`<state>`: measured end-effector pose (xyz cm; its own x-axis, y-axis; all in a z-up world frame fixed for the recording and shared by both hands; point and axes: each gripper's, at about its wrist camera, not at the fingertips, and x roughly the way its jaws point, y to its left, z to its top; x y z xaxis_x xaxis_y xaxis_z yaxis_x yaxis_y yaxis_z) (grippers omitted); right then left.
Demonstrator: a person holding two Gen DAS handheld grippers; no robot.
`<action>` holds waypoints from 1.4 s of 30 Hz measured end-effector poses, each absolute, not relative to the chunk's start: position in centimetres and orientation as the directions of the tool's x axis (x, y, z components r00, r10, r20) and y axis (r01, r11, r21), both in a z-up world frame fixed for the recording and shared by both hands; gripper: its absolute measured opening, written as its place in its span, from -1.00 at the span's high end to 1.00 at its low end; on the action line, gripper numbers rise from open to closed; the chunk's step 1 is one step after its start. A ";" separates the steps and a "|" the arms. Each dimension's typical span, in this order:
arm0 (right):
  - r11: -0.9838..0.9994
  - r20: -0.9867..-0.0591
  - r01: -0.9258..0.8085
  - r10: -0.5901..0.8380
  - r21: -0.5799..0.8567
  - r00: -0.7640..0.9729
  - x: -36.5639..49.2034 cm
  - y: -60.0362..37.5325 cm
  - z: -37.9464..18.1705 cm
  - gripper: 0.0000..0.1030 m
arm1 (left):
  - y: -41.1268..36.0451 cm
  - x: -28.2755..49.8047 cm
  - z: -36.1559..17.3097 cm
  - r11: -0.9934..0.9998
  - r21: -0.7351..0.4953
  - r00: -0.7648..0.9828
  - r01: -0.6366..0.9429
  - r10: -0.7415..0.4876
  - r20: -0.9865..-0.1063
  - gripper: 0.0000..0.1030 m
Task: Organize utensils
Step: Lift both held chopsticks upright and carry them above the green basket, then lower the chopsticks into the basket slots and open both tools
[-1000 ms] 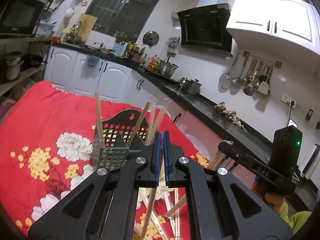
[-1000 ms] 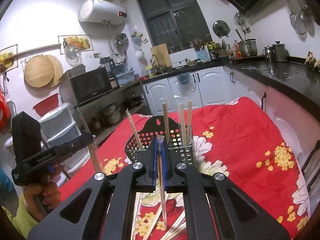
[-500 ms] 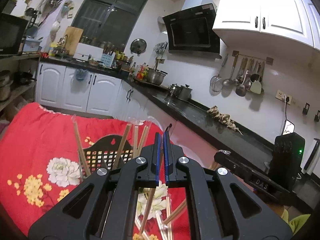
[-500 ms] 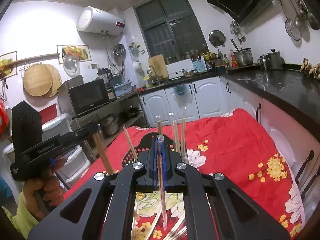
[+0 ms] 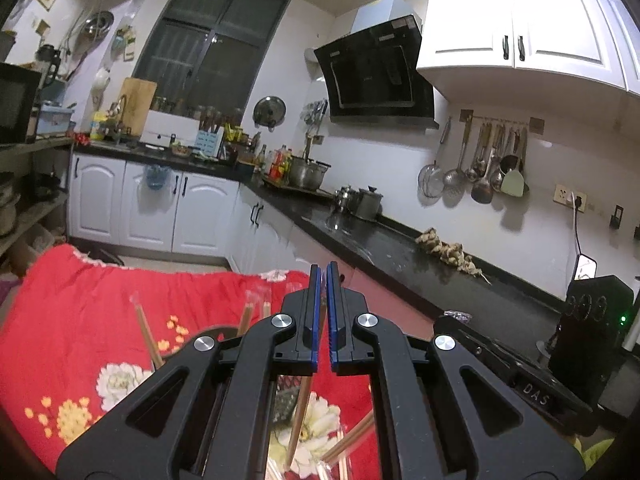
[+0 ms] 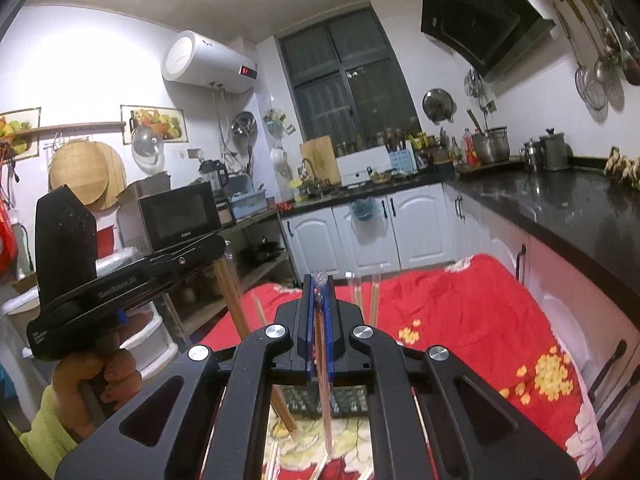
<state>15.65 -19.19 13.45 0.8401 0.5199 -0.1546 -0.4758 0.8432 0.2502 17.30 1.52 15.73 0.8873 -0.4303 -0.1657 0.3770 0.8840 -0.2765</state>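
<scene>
Readable: "DAS" on the right gripper [image 5: 536,394] body; "GenRobot.AI", blurred, on the left gripper [image 6: 224,250] body. Both raised since a second ago, holder [image 6: 320,398] now lower in view. Left jaws pinching a chopstick [image 6: 240,316], right jaws pinching a wrapped chopstick [image 6: 325,400], above the red cloth [image 6: 460,304]. More chopsticks standing in the holder.
</scene>
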 end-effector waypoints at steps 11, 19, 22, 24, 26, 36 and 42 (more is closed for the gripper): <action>0.856 -0.096 -0.470 0.497 0.213 0.862 17.9 -18.1 15.9 0.91 | 2.8 18.7 18.8 0.922 -0.216 0.933 0.323 -0.348 -0.092 0.98; 0.849 -0.023 -0.492 0.505 0.194 0.863 19.1 -17.9 18.0 0.91 | 4.1 20.1 20.6 0.933 -0.212 0.950 0.291 -0.309 -0.053 0.98; 0.849 0.003 -0.498 0.505 0.179 0.863 19.4 -17.7 18.5 0.91 | 4.1 20.9 20.8 0.935 -0.215 0.953 0.283 -0.299 -0.046 0.98; 0.851 0.021 -0.498 0.502 0.168 0.865 19.7 -17.5 18.7 0.91 | 4.1 21.4 20.7 0.935 -0.217 0.955 0.281 -0.296 -0.039 0.98; 0.853 0.028 -0.497 0.499 0.162 0.866 20.2 -17.4 18.7 0.91 | 4.0 21.8 20.5 0.935 -0.221 0.956 0.277 -0.291 -0.032 0.98; 0.869 0.032 -0.475 0.476 0.140 0.879 22.3 -16.5 17.7 0.91 | 3.4 24.5 17.9 0.941 -0.219 0.958 0.258 -0.278 -0.066 0.98; 0.880 0.003 -0.450 0.455 0.154 0.891 23.9 -15.8 16.2 0.91 | 3.3 25.5 15.9 0.942 -0.228 0.955 0.246 -0.276 -0.109 0.98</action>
<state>23.86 -15.84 16.24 0.8906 0.4548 0.0027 -0.4497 0.8797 0.1545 25.47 3.32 15.93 0.9550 -0.2759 -0.1091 0.2462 0.9421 -0.2279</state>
